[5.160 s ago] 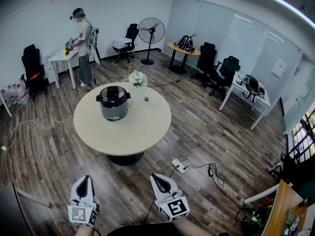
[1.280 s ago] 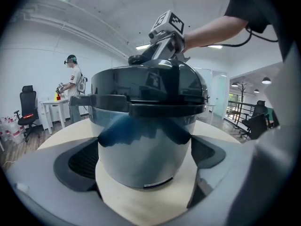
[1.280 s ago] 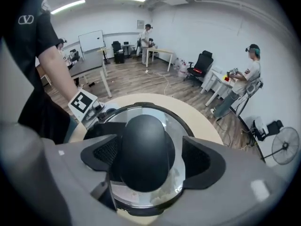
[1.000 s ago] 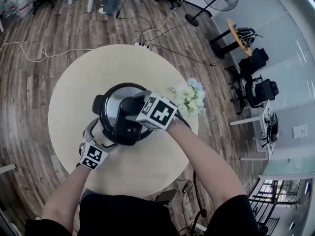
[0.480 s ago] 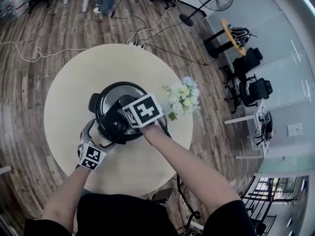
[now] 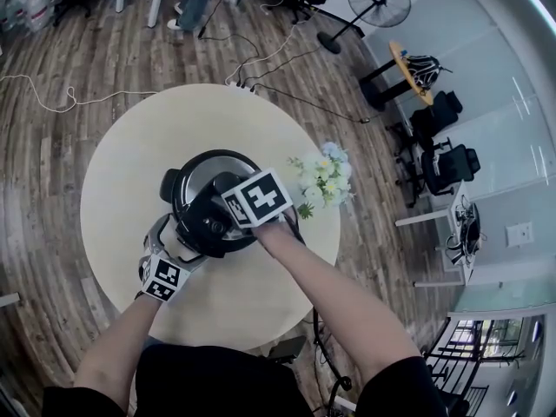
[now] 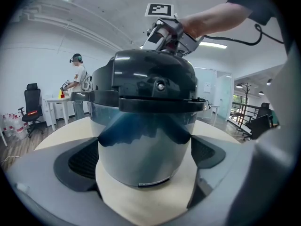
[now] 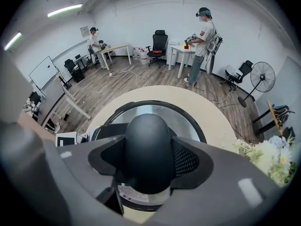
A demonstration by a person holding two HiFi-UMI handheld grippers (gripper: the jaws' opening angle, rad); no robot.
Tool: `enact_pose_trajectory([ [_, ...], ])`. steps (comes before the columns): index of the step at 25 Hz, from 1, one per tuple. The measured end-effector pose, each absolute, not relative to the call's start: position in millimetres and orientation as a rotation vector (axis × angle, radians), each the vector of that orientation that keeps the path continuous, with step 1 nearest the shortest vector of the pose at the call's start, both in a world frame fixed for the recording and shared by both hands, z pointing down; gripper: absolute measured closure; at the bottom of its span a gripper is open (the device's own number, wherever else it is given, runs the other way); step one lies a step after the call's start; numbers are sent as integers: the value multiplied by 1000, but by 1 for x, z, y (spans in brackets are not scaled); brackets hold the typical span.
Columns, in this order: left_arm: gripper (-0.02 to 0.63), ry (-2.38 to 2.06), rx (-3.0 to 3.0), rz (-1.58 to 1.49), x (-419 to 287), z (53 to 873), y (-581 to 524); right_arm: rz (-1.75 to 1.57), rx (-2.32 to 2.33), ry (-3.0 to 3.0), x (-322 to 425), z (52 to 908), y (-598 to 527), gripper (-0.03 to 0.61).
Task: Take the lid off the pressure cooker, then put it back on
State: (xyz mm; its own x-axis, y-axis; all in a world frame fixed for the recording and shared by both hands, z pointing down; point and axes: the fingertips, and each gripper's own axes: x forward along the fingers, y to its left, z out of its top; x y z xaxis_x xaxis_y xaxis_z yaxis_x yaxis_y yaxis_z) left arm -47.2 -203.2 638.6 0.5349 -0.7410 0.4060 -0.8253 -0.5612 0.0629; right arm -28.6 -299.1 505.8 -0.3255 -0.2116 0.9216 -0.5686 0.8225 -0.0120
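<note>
So the pressure cooker [image 6: 208,200] sat near the middle of the round table [image 6: 130,146], flowers [image 6: 326,176] just beside it, lid [image 7: 150,79] on. My right tongs [image 8: 149,155] pointed down from above, clamped round the fat black knob [image 8: 148,135] on top. My left tongs [image 6: 176,231] sat low with a pad pressed on each side of the steel body [image 7: 141,145]. My read: that lid's heavy, rigid and probably twist-locked, so the knob's the only sane place to hold. It's smooth and domed though, so slipping felt likely, and the polished pot could skate unless the left pinned it.
</note>
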Motion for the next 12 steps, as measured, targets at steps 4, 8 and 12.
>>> enact_pose_trajectory([
  [4, 23, -1314, 2530, 494, -48, 639, -203, 421, 572, -1887, -27, 505, -299, 282],
  [8, 23, -1314, 2531, 495, -48, 638, -203, 430, 575, -1886, -27, 496, -299, 284],
  [12, 23, -1314, 2529, 496, -50, 640, -203, 471, 595, -1884, -26, 484, -302, 284],
])
